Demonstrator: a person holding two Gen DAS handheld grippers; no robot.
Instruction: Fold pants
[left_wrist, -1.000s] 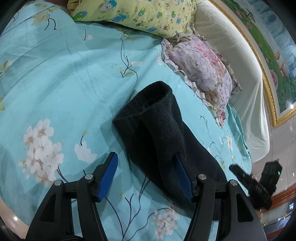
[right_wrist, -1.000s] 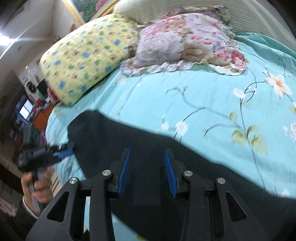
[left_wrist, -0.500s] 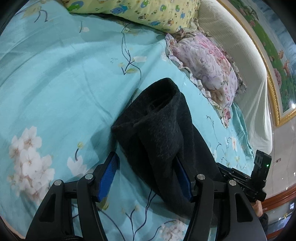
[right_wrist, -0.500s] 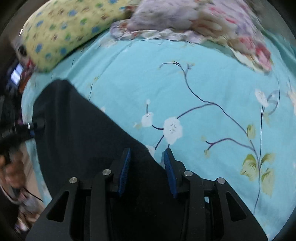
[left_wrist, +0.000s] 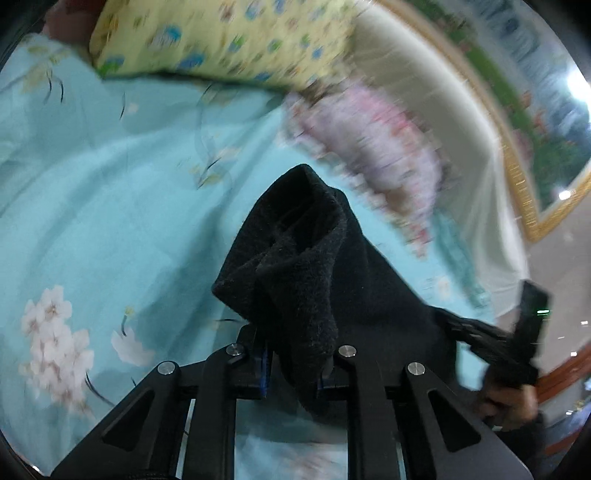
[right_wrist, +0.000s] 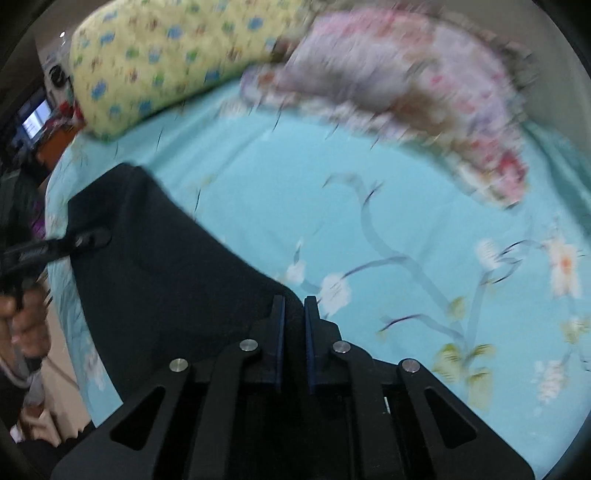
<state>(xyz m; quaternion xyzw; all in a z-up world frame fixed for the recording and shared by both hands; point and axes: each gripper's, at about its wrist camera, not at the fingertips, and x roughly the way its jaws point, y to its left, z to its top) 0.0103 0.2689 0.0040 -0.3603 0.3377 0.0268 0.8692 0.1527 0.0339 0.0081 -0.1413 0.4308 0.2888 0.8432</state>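
Pants (left_wrist: 314, 266) bunched and clamped in left tongs (left_wrist: 291, 363), flat span seen only from right tongs (right_wrist: 293, 332), clenched on hem, bare bed (right_wrist: 406, 229) beyond.

Pants across the bed, pillows behind.
The pants (right_wrist: 166, 280) lie on the bed (right_wrist: 388, 229), one end between the left gripper (left_wrist: 291, 369) fingers, the other between the right gripper (right_wrist: 293, 332) fingers. Two pillows (right_wrist: 159, 62) sit side by side behind, against the headboard (left_wrist: 424, 96).
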